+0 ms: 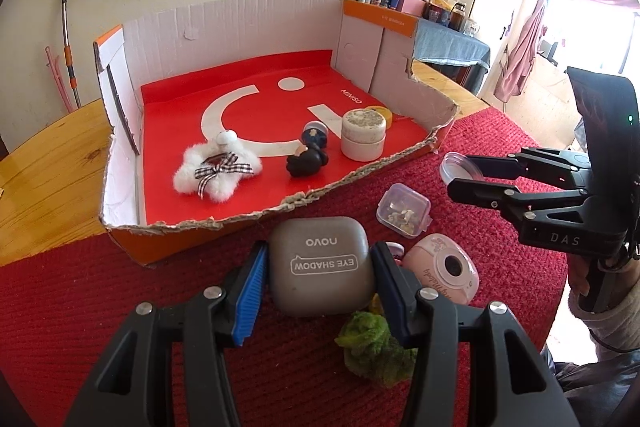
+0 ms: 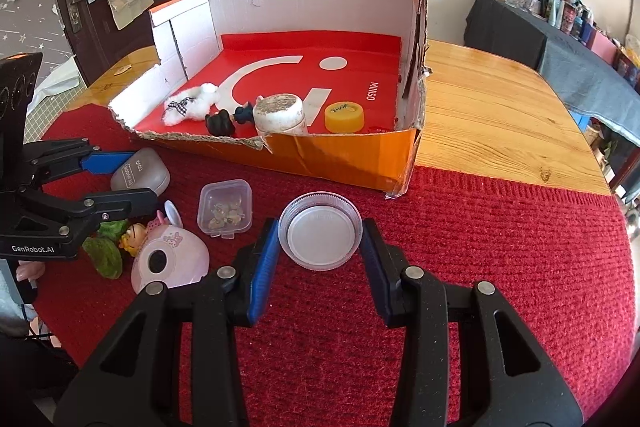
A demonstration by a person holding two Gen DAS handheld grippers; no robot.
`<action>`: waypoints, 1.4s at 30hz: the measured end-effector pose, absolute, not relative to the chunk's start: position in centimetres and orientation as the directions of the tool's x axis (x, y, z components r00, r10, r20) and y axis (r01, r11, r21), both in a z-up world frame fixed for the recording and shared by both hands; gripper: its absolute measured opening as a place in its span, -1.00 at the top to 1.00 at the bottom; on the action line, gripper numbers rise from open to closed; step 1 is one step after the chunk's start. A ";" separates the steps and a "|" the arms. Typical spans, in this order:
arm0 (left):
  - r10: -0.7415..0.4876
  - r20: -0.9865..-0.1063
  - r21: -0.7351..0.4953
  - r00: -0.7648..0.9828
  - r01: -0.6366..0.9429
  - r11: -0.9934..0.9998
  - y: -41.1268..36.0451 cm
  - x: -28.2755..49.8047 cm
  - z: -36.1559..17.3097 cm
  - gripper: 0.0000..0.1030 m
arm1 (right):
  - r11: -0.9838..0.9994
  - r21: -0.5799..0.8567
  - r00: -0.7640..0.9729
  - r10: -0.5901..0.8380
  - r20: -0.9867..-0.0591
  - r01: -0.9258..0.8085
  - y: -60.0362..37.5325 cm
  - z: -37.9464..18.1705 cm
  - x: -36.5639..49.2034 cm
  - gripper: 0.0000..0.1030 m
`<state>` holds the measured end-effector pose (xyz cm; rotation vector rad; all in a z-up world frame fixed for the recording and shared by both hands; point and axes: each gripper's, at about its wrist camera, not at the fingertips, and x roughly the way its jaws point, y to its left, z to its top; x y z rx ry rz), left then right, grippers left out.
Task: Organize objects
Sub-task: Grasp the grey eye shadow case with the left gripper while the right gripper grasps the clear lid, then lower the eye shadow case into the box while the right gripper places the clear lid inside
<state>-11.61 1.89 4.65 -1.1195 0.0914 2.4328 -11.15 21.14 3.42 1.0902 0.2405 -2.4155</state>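
A grey eye shadow case [image 1: 320, 267] lies on the red knitted mat [image 1: 120, 307], in front of the box. My left gripper [image 1: 320, 259] is shut on it, a pad pressed to each side. On the mat at the right, a clear round lid [image 2: 320, 227] sits between the pads of my right gripper [image 2: 320, 247], which is shut on its rim. The cardboard box [image 2: 340, 155] has a red liner. It holds a white fluffy star toy [image 1: 218, 167], a black figure [image 1: 306, 161], a white jar [image 1: 363, 137] and a yellow cap [image 2: 344, 117].
A small clear plastic box [image 1: 404, 211], a pink toy camera [image 1: 444, 273] and a green plush [image 1: 372, 347] crowd the mat between the two grippers. The box's front wall is torn low. A wooden table [image 2: 500, 115] extends right of the box.
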 end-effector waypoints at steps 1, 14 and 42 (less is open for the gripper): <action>0.376 -0.732 -0.125 -0.568 -0.431 -0.894 1.9 -11.5 4.8 -0.05 | -0.869 0.034 -0.570 -0.353 -0.742 0.493 21.1 3.6 -11.0 0.24; 0.455 -0.672 -0.193 -0.585 -0.455 -0.869 1.3 -9.9 7.6 -0.05 | -0.835 0.077 -0.559 -0.429 -0.709 0.545 20.7 5.9 -9.4 0.24; 0.407 -0.797 -0.269 -0.445 -0.342 -0.900 3.6 -26.9 6.6 -0.05 | -0.810 -0.039 -0.445 -0.281 -0.851 0.585 13.7 6.0 -24.6 0.24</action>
